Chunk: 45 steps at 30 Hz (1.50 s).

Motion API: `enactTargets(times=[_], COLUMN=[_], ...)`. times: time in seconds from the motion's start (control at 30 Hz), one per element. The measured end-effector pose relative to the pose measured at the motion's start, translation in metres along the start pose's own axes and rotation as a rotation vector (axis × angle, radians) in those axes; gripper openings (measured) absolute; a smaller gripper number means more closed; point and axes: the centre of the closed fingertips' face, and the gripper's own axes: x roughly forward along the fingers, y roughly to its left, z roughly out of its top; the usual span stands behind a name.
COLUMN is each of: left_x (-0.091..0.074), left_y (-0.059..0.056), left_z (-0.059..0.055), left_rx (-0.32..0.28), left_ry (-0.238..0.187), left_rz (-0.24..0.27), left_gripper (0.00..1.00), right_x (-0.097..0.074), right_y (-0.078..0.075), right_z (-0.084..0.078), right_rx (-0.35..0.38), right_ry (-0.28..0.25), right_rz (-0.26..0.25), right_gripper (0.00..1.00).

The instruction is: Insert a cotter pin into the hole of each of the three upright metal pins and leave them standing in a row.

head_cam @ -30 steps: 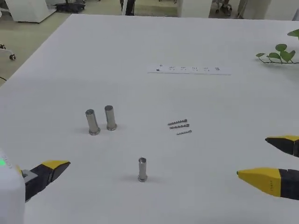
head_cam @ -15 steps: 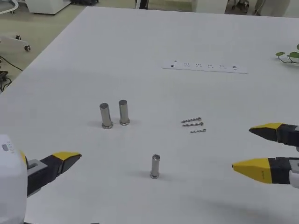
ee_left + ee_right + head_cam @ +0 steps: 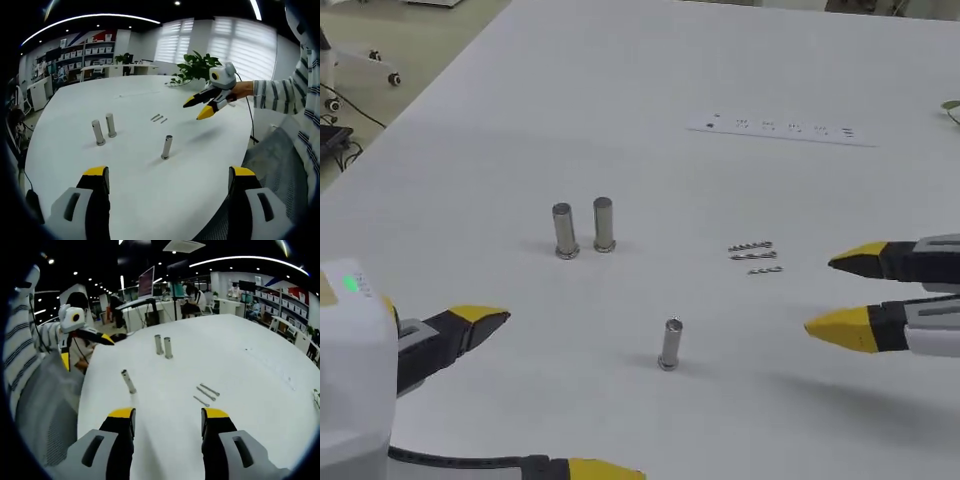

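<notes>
Three upright metal pins stand on the white table: two side by side (image 3: 563, 231) (image 3: 603, 224) and a third alone (image 3: 670, 344) nearer to me. Three small cotter pins (image 3: 753, 256) lie flat to the right of them. My right gripper (image 3: 820, 294) hovers open just right of the cotter pins, holding nothing. My left gripper (image 3: 574, 394) is open and bare at the lower left, short of the lone pin. The left gripper view shows its jaws (image 3: 168, 172) wide apart facing the lone pin (image 3: 166, 147). In the right gripper view the cotter pins (image 3: 205, 394) lie just ahead of the open jaws (image 3: 168, 414).
A white power strip (image 3: 780, 130) lies flat at the far side of the table (image 3: 620, 100). A potted plant (image 3: 200, 65) stands at the table's right end. A person's striped sleeve (image 3: 280, 92) holds the right gripper.
The head camera has shifted. My right gripper has come in leftward, closer to the cotter pins. The left gripper holds about the same place; its lower jaw now shows.
</notes>
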Motion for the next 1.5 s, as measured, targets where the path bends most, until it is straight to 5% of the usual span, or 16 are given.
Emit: enactTargets(times=[0.73, 0.93, 1.5], left_x=[0.003, 0.002, 0.005], left_y=[0.004, 0.007, 0.008], left_z=[-0.008, -0.010, -0.010], left_rx=[-0.040, -0.044, -0.059], left_ry=[0.029, 0.035, 0.034], left_rz=[-0.003, 0.000, 0.004], left_gripper=[0.99, 0.99, 0.99], right_x=[0.044, 0.051, 0.061], right_y=[-0.048, -0.053, -0.060], right_z=[-0.014, -0.026, -0.025], right_rx=[-0.060, -0.071, -0.099], right_ry=[0.136, 0.189, 0.213], right_rz=[0.063, 0.074, 0.060], right_gripper=[0.42, 0.35, 0.27])
